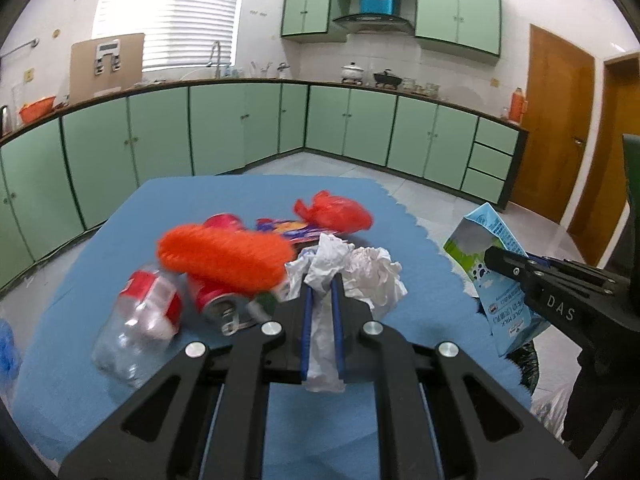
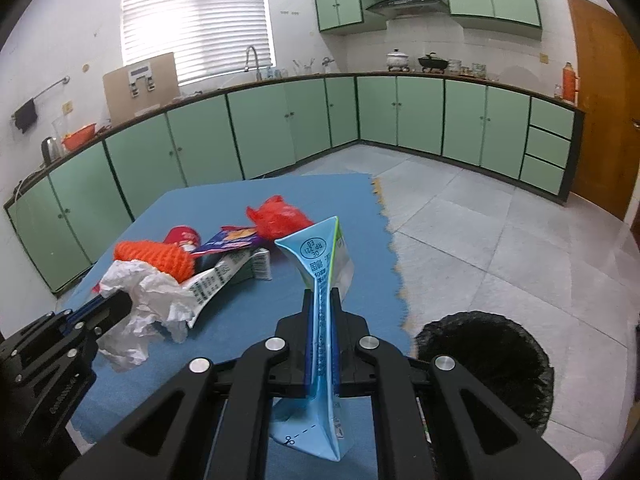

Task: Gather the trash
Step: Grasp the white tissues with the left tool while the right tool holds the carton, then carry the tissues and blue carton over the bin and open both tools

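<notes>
My left gripper (image 1: 322, 286) is shut on a crumpled white paper (image 1: 324, 268), held just above the blue table cover (image 1: 240, 196); the same gripper (image 2: 108, 300) and paper (image 2: 148, 300) show at the left of the right wrist view. My right gripper (image 2: 322, 296) is shut on a flattened light-blue milk carton (image 2: 320, 256), lifted over the table's right part; in the left wrist view the carton (image 1: 486, 264) hangs from the right gripper (image 1: 494, 258) at the right. A black-lined trash bin (image 2: 486, 364) stands on the floor right of the table.
A heap of trash lies mid-table: an orange net (image 1: 224, 258), a clear plastic bottle with a red label (image 1: 140, 320), a crushed red can (image 1: 216, 300), a red plastic bag (image 1: 334, 212), a snack wrapper (image 1: 288, 230), another crumpled paper (image 1: 376, 276). Green cabinets line the walls.
</notes>
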Action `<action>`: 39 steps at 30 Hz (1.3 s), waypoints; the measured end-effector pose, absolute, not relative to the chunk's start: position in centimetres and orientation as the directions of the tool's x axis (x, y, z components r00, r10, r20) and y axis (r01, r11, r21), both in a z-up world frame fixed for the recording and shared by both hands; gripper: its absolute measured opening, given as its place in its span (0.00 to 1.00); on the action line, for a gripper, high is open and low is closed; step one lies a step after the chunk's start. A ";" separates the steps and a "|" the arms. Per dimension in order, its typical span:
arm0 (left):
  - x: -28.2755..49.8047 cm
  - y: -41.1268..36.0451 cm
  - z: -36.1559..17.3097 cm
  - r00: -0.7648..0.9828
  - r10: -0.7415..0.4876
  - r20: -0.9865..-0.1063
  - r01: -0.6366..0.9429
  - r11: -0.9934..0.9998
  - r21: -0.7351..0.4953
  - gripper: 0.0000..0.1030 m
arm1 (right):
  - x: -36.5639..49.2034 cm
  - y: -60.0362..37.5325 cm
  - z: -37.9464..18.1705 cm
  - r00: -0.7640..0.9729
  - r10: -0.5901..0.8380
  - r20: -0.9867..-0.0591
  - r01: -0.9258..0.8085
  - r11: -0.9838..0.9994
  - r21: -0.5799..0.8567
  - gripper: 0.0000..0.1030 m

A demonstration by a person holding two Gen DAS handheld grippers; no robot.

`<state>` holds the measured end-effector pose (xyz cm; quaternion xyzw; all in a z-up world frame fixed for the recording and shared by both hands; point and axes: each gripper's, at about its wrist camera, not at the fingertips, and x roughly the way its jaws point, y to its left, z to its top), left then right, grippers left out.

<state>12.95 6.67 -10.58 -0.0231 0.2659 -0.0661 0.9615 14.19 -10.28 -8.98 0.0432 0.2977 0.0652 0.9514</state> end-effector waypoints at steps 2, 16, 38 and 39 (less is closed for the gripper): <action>13.4 5.6 -10.4 0.849 -0.159 -0.504 0.135 0.987 -0.083 0.08 | 13.9 -11.1 -8.8 0.819 0.133 -0.558 -0.080 0.990 0.117 0.07; 15.7 -2.7 -10.4 0.820 -0.296 -0.491 0.287 0.953 -0.096 0.08 | 12.2 -18.5 -8.5 0.833 -0.008 -0.553 0.082 0.991 0.108 0.07; 16.9 -11.0 -10.1 0.774 -0.421 -0.473 0.429 0.898 -0.098 0.07 | 10.1 -25.6 -8.1 0.839 -0.130 -0.528 0.233 0.963 0.133 0.07; 16.9 -11.3 -10.1 0.772 -0.425 -0.473 0.434 0.896 -0.097 0.07 | 10.1 -25.8 -8.1 0.838 -0.134 -0.529 0.237 0.962 0.133 0.07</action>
